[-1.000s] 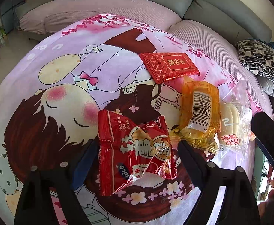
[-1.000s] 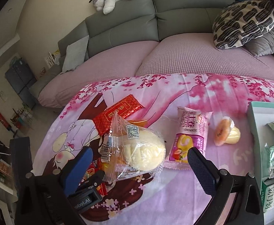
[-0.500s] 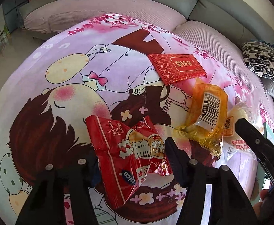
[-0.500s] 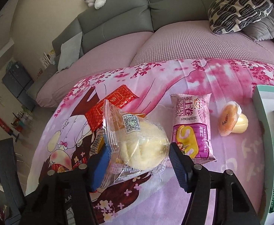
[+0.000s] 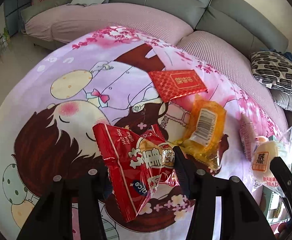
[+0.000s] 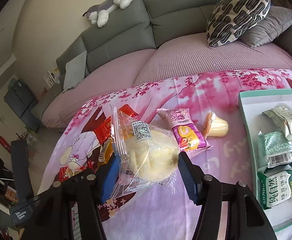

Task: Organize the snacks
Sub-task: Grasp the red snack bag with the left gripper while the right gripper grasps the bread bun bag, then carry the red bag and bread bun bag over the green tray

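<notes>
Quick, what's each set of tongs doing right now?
Left tongs: closing on the red snack packet.
Right tongs: closing on the clear-wrapped bun.

home living room: grey sofa (image 6: 146, 28)

Both hand-held grippers (image 5: 140, 166) (image 6: 147, 172) closing, loaded.

A crinkled red peanut packet (image 5: 144, 168) tilts above the cartoon-printed cloth, a clear-wrapped pale bun (image 6: 151, 156) is lifted too, while an orange pack (image 5: 203, 134) and pink roll packet (image 6: 185, 132) lie flat.
</notes>
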`<state>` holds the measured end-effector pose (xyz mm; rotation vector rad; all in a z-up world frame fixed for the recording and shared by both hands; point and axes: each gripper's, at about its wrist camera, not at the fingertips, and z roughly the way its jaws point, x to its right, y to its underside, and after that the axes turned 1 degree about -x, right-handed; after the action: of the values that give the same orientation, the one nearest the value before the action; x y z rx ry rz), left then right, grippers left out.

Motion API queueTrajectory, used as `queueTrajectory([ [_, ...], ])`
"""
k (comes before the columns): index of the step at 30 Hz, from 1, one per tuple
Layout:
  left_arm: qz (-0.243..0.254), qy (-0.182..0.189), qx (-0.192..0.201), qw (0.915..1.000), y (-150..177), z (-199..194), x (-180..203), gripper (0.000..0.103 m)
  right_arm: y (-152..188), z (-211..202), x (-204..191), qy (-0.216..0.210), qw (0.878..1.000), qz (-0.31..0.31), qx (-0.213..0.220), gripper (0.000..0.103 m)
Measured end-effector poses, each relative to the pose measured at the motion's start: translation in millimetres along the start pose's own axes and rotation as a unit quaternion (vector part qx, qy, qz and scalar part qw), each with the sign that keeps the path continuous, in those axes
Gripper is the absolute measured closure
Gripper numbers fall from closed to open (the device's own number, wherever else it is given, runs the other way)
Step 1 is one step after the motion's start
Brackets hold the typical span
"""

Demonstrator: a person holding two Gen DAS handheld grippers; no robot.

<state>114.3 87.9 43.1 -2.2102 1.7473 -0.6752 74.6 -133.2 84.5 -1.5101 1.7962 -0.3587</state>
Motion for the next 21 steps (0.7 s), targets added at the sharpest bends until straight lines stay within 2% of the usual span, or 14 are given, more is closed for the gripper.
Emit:
queueTrajectory([
  [8, 0.021, 0.012, 0.03, 0.9993, -1.4, -21.7, 27.7, 0.049, -0.6, -35.4, 19.3, 0.019, 0.999, 0.009, 0.03, 0.041],
  [21, 0.09, 0.032, 0.05, 0.9942, 16.3, -39.9, 106.2, 0.049, -9.0, -70.6, 89.7, 0.069, 0.994, 0.058, 0.063, 0.041],
])
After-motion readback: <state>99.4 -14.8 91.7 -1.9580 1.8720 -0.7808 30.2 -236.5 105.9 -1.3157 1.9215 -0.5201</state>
